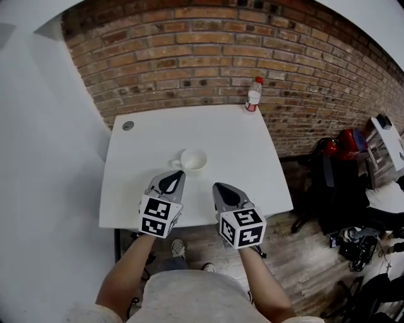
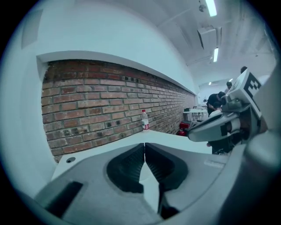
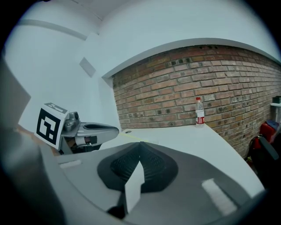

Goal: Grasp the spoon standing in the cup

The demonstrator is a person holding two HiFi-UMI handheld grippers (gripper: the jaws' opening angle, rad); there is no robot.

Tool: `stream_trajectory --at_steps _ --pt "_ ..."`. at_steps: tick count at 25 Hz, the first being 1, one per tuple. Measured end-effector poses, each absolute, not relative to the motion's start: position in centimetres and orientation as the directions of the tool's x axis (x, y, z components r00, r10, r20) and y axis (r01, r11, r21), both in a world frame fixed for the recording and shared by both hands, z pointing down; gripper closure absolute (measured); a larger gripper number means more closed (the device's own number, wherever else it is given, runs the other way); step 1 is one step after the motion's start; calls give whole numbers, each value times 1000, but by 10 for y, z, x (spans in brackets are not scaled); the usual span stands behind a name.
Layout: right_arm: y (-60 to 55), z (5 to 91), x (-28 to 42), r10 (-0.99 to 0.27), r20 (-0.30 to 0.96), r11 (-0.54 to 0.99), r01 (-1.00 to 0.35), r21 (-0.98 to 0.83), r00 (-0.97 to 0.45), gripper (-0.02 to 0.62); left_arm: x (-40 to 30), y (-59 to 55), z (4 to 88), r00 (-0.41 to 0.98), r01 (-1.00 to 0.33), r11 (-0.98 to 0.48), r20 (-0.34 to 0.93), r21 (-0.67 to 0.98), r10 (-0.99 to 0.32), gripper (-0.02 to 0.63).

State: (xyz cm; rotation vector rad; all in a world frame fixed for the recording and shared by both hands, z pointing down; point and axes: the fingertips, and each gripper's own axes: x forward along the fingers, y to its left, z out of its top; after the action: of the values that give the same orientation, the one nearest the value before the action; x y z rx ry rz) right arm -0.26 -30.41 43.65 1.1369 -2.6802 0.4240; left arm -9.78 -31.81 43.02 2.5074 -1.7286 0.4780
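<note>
The left claw [image 1: 172, 181] and right claw [image 1: 220, 189] hung side by side over the worktop's [image 1: 243, 148] near edge in the head view. The cup [image 1: 193, 160] stood just beyond and between them (no spoon could be made out in it). A bottle [image 1: 254, 94] stood at the far edge by the brick wall [image 1: 208, 50]. In the left gripper view, the jaws were pressed together, gripping nothing. In the right gripper view, the jaws were likewise closed and empty.

An office-like workroom: brick wall [image 1: 221, 57], white table [image 1: 243, 154], ceiling strip lights [image 2: 211, 6], bags [image 1: 338, 183] on wooden floor [image 1: 303, 265].
</note>
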Motion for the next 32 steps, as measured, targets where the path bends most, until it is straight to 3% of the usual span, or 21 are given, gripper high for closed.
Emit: stream_trajectory --at_steps 8,23,32 --pt "-283 433 34 -692 279 650 -743 -163 -666 589 -56 -291 417 348 -925 -373 220 -79 -911 600" --pt "-265 440 144 -811 279 503 -856 -117 -515 589 56 -291 439 503 -855 -518 216 -19 -837 600" --pt "-255 438 164 -829 276 474 -873 -112 -486 589 80 -285 437 533 -835 -549 213 -20 -819 600"
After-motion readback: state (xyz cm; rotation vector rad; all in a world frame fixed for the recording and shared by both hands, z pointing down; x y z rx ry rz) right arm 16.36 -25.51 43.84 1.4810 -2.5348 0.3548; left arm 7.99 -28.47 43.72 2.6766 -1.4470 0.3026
